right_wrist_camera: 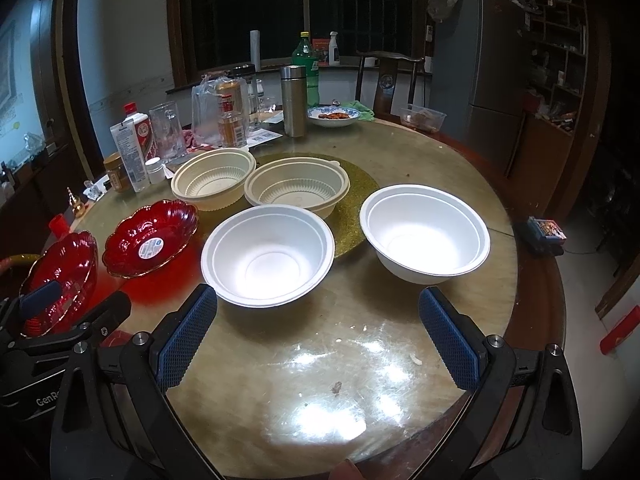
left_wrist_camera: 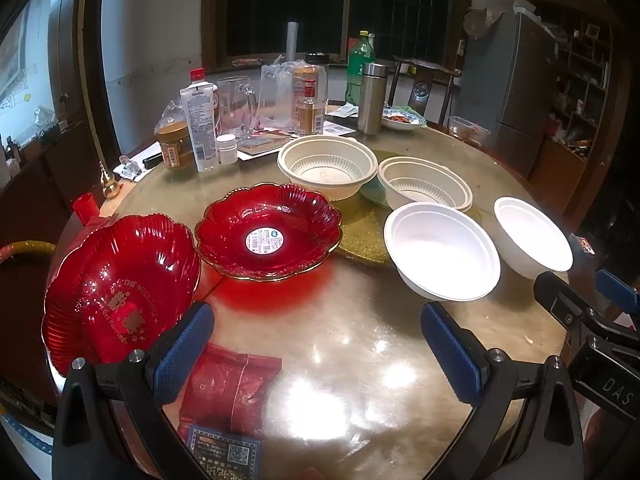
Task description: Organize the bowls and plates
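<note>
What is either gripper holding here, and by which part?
Nothing. The left gripper and right gripper are both open over bare table. The nearest red plate and white bowl sit ungrasped.

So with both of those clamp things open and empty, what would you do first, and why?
Probably move the right gripper forward to the nearer white bowl, then nest it in the other white bowl. Both grippers are open and hold nothing, and that bowl sits just beyond the right fingertips. The two look alike, so they should stack. The left gripper is nearer the red plates.
</note>
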